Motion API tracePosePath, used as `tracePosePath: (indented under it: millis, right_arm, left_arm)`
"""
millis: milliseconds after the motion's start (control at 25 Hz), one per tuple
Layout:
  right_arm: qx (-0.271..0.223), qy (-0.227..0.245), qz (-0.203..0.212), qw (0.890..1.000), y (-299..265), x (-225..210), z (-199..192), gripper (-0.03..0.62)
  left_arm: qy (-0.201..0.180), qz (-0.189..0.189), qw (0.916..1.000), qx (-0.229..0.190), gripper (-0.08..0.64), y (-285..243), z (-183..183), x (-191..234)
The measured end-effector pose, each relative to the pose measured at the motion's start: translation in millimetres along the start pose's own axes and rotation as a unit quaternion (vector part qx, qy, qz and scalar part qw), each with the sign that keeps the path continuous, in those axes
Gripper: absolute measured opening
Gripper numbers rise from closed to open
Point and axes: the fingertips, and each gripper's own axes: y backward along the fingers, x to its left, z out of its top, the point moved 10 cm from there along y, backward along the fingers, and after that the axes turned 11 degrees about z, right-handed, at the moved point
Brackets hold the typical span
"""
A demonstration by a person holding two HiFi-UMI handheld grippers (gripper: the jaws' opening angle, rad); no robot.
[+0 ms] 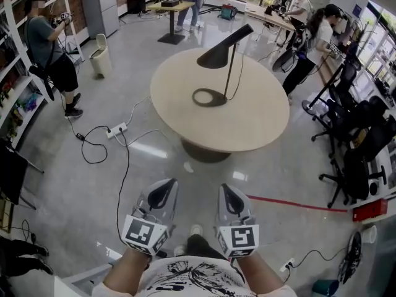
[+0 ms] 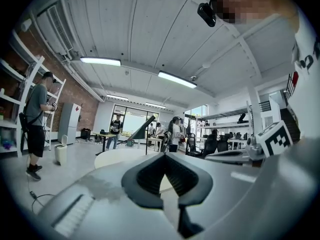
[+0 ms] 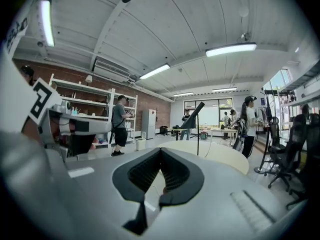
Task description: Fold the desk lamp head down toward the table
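A black desk lamp [image 1: 219, 49] stands on the round beige table [image 1: 247, 125], well ahead of me. Its cone head tilts up to the right on a thin stem, over a ring base [image 1: 209, 97]. My left gripper [image 1: 164, 189] and right gripper [image 1: 229, 192] are held close to my body, over the floor and far short of the table. Both are shut with nothing between the jaws. The left gripper view shows the lamp [image 2: 143, 128] and the table [image 2: 112, 157] beyond the shut left gripper [image 2: 164, 157]. The right gripper view shows the lamp [image 3: 194, 116] past the shut right gripper [image 3: 161, 150].
A power strip [image 1: 116, 130] with cables lies on the floor left of the table. A white bin [image 1: 99, 53] and shelves [image 1: 13, 73] are at the left, black office chairs [image 1: 359, 156] at the right. A red tape line [image 1: 291, 203] crosses the floor. Several people stand around.
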Motion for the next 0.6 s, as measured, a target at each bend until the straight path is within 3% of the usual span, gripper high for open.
tracePosePath:
  millis: [600]
  right_arm:
    - [0.000, 0.026, -0.018, 0.999, 58.6, 67.1, -14.5, 0.009]
  left_arm:
    - [0.005, -0.016, 0.9996, -0.023, 0.003, 75.3, -18.3, -11.5]
